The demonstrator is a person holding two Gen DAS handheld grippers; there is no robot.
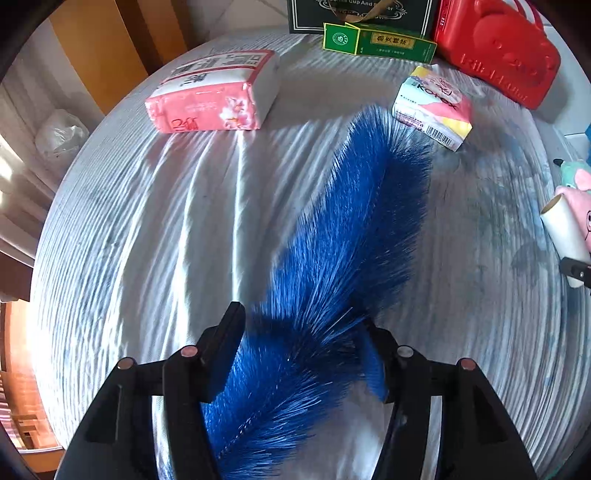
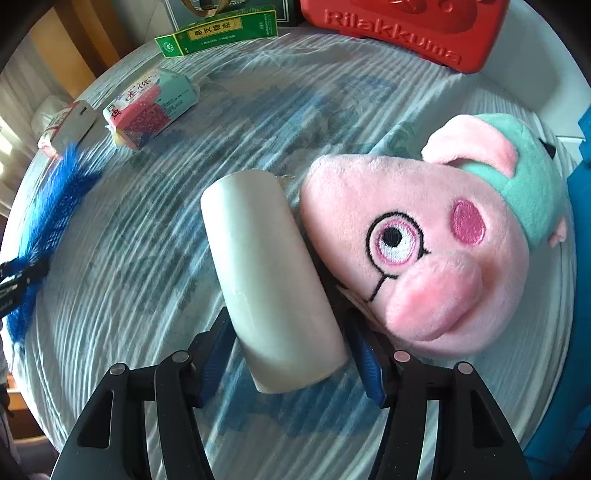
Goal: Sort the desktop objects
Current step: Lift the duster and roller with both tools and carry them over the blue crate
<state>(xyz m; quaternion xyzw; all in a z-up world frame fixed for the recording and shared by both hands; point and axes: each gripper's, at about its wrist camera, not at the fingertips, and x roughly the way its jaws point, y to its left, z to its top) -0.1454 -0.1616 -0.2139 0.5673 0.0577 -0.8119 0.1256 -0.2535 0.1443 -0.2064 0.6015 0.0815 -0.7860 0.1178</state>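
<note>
A: Your left gripper (image 1: 299, 354) has its jaws closed around the blue bristle brush (image 1: 354, 236), bristles running toward frame centre, looks lifted to be moved.

B: And the right?

A: Your right gripper (image 2: 290, 354) clamps the white roll (image 2: 269, 277), mid-frame. The pink pig plush (image 2: 424, 251) touches its right side, so it crowds any move. Tissue packs (image 1: 214, 92) sit upper left, clear of you.

My two wrist cameras look down my fingers, close over the table (image 1: 155, 229), sharing the green box (image 1: 380, 43) (image 2: 218, 32) at frame top.
</note>
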